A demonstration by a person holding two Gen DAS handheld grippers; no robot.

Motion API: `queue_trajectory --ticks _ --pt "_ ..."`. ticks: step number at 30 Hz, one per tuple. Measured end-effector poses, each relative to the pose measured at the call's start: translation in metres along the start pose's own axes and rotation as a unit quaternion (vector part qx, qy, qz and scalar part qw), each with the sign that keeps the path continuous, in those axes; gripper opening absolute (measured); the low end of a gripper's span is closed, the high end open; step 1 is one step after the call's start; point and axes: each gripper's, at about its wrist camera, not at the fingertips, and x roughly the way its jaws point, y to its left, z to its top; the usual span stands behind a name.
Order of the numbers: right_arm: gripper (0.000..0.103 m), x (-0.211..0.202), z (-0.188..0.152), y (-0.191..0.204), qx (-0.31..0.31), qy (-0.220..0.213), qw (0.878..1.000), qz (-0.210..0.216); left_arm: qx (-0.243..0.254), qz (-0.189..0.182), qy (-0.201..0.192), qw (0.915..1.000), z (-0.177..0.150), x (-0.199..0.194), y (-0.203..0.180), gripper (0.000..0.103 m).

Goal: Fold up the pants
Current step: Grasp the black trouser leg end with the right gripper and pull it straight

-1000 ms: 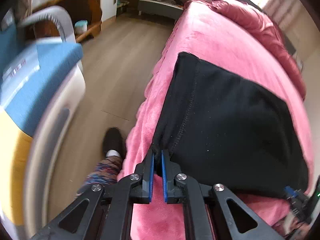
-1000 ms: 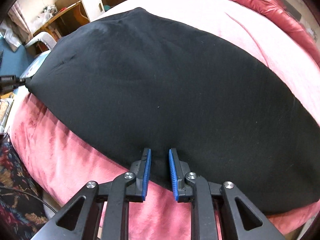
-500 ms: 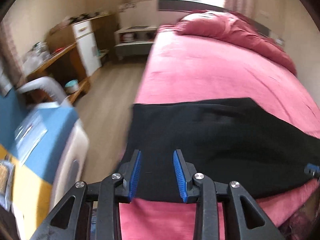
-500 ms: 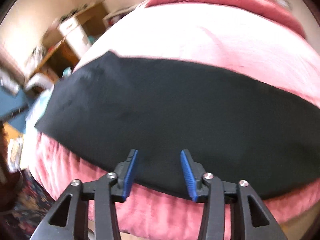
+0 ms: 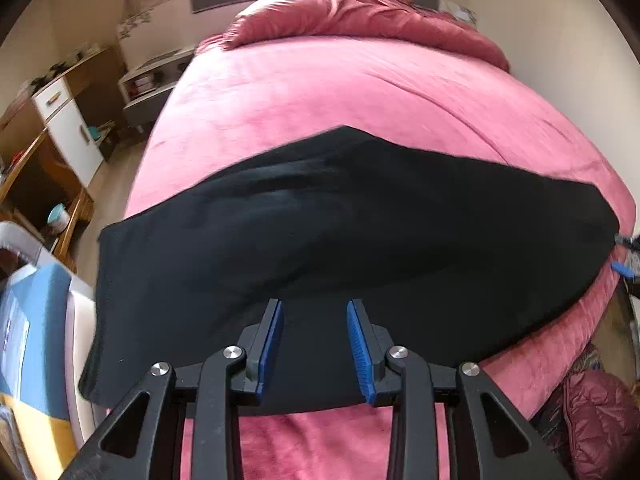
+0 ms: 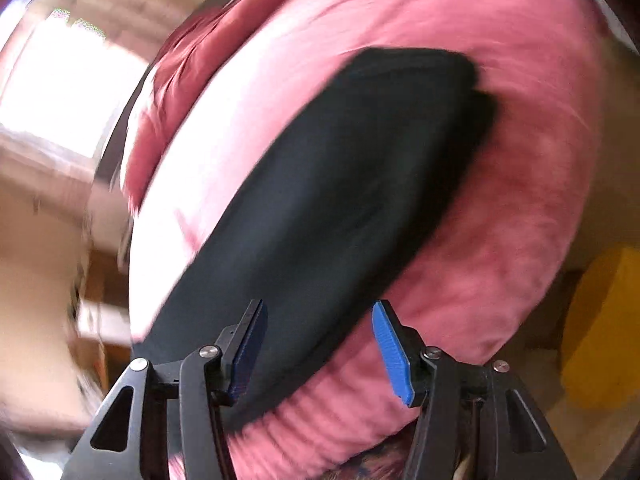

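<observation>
The black pants [image 5: 340,240] lie folded in a long band across the near end of the pink bed [image 5: 340,96]. Their left end hangs a little over the bed's edge. My left gripper [image 5: 315,316] is open and empty, just above the pants' near edge. My right gripper [image 6: 316,320] is open wide and empty over one end of the pants [image 6: 340,200]; this view is blurred and tilted. The right gripper's blue tip shows at the pants' right end in the left wrist view [image 5: 624,270].
A bunched dark-pink duvet [image 5: 360,12] lies at the head of the bed. A wooden desk with a white cabinet [image 5: 68,128] and a low shelf [image 5: 152,88] stand left of the bed. A blue and white appliance [image 5: 32,320] is close on the left.
Both grippers let go of the pants and opened, then drew back and up. The right wrist view has swung round and is now tilted and blurred.
</observation>
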Motion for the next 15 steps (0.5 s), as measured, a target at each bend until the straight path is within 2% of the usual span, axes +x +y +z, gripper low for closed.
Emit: queue_trajectory --ticks 4,9,15 --pt "0.058 0.005 0.022 -0.035 0.067 -0.025 0.997 0.007 0.022 -0.007 0.015 0.9996 0.001 0.011 -0.021 0.035" --pt "0.059 0.017 0.039 -0.052 0.104 -0.046 0.993 0.035 0.037 -0.017 0.033 0.9986 -0.004 0.022 -0.036 0.035" --pt "0.059 0.027 0.042 -0.063 0.146 -0.071 0.984 0.077 0.013 -0.038 0.061 0.9973 -0.011 0.042 -0.033 0.035"
